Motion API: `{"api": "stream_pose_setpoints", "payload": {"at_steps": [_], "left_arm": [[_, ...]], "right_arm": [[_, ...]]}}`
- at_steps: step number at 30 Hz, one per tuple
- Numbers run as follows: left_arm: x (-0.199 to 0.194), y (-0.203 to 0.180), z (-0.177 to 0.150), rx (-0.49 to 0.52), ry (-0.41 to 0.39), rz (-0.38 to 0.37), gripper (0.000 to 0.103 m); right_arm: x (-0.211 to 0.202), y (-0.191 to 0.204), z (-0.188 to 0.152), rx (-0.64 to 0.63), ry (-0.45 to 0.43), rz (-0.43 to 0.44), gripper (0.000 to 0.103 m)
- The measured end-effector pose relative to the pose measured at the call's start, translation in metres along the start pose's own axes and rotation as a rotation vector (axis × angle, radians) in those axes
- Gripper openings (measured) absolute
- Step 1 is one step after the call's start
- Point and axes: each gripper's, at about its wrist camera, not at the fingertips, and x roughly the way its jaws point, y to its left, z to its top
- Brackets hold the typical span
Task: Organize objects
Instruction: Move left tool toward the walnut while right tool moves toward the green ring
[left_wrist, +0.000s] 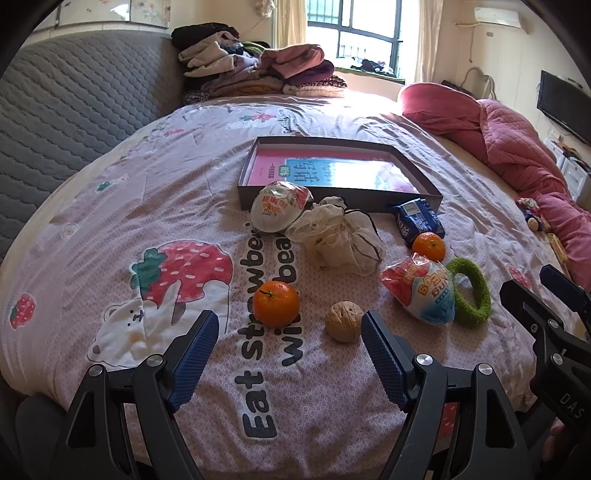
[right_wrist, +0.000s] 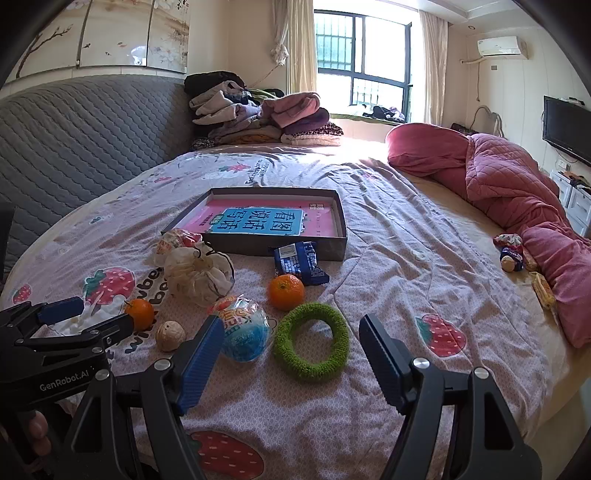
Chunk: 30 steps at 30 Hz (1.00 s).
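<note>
The left gripper (left_wrist: 290, 328) is wide open and holds nothing. The right gripper (right_wrist: 291, 332) is wide open and empty too. An orange (left_wrist: 276, 303) and a walnut (left_wrist: 343, 321) sit on the bed sheet (left_wrist: 110, 206) between the left fingers. The orange is round and may roll, so I think it is best squeezed gently across its middle. The walnut looks hard and light. The green ring (right_wrist: 311, 340) looks soft and fuzzy. The box (right_wrist: 341, 236) waits at 12 o'clock.
</note>
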Motion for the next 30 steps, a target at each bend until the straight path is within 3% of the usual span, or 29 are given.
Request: {"api": "stream_pose_setpoints", "payload": {"at_steps": [30], "left_arm": [[-0.0100,0.0013,0.0017,-0.003,-0.014,-0.006,0.080]], "right_arm": [[-0.0101,-0.0024,0.0023,0.012,-0.020,-0.009,0.075]]}}
